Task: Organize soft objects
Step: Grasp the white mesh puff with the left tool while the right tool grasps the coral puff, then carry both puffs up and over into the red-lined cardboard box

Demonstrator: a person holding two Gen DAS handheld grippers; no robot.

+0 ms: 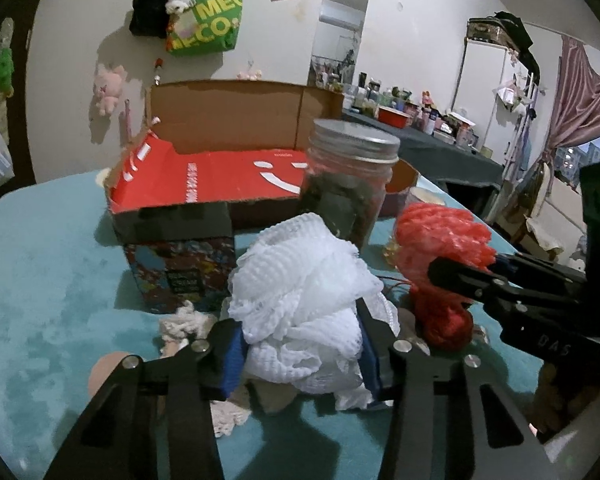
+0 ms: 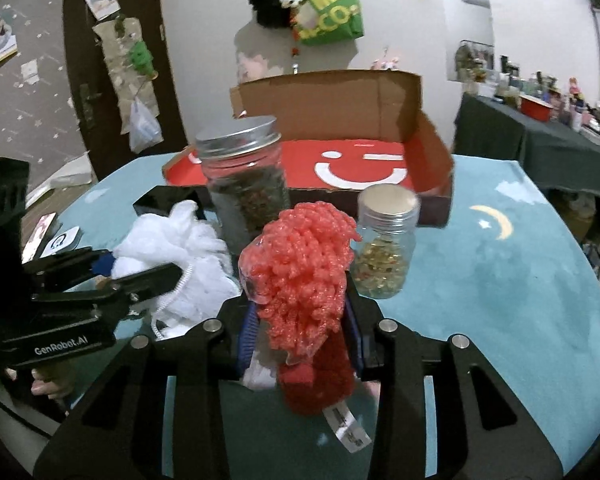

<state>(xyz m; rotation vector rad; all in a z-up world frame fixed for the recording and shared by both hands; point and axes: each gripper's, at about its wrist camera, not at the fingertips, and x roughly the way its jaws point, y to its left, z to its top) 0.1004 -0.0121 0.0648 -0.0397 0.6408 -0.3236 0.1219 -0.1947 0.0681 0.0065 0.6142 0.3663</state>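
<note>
My left gripper (image 1: 300,348) is shut on a white foam net bundle (image 1: 300,304), held just above the teal cloth; the same white bundle (image 2: 172,248) shows at the left in the right wrist view. My right gripper (image 2: 300,332) is shut on a red foam net bundle (image 2: 304,268) with a darker red soft piece and a tag below it. In the left wrist view that red bundle (image 1: 440,248) sits to the right, with the right gripper (image 1: 464,280) clamped on it. An open cardboard box with a red smiley floor (image 1: 228,176) (image 2: 364,168) lies behind both.
A tall glass jar with a metal lid (image 1: 348,184) (image 2: 244,184) stands between the bundles and the box. A small jar of yellow bits (image 2: 386,240) stands to the right. A patterned box (image 1: 180,272) and frayed cloth scraps (image 1: 184,320) lie left. The teal cloth (image 2: 520,280) covers the round table.
</note>
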